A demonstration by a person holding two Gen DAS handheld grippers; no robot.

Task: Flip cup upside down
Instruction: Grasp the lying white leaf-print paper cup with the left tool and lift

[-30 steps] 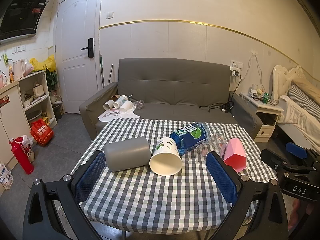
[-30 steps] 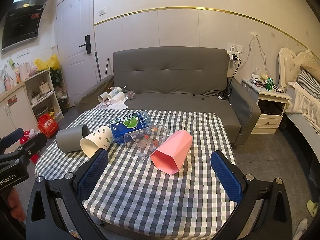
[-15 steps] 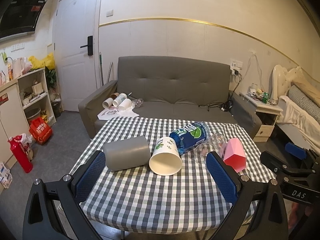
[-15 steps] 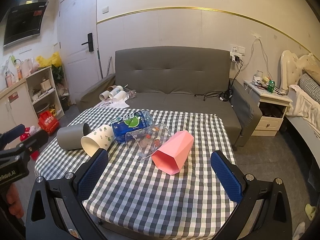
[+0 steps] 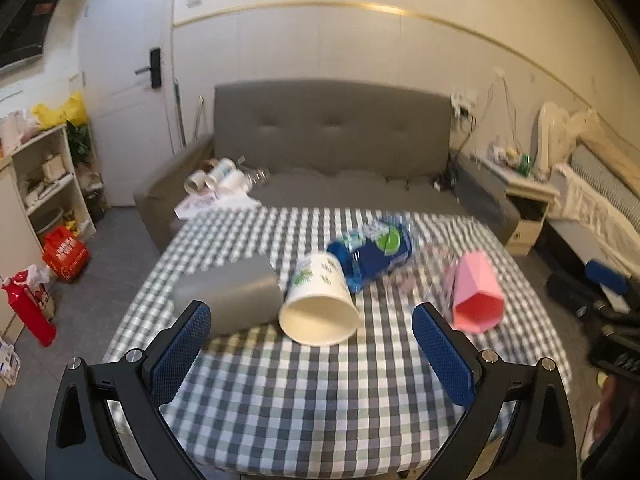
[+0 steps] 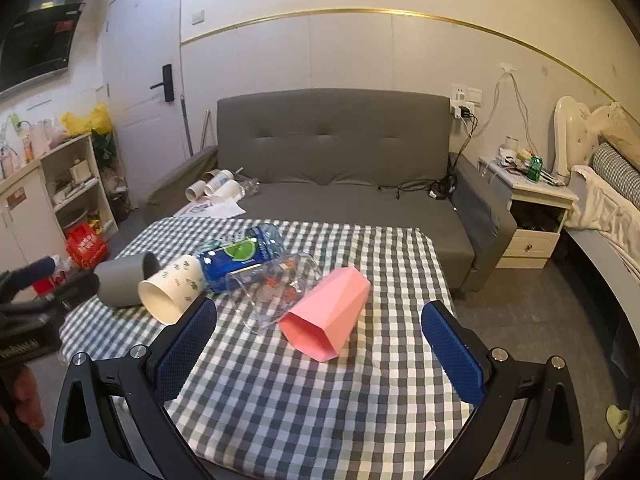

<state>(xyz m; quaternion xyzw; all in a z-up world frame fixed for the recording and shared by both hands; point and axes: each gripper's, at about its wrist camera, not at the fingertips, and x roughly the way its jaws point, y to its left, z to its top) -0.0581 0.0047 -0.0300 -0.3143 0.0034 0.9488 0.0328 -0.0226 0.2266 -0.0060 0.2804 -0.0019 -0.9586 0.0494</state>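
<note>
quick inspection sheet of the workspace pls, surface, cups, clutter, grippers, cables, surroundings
surface: table under a checked cloth, near half bare.
job's things: five cups lying on their sides in a row: grey cup, white paper cup, blue cup, clear cup, pink cup; none upside down yet.
clutter: nothing seen on the table besides cups.
grippers: left gripper and right gripper open, holding nothing.
cables: black cables on the sofa, running up to the wall socket.
surroundings: grey sofa, paper cups on its seat, nightstand.
</note>
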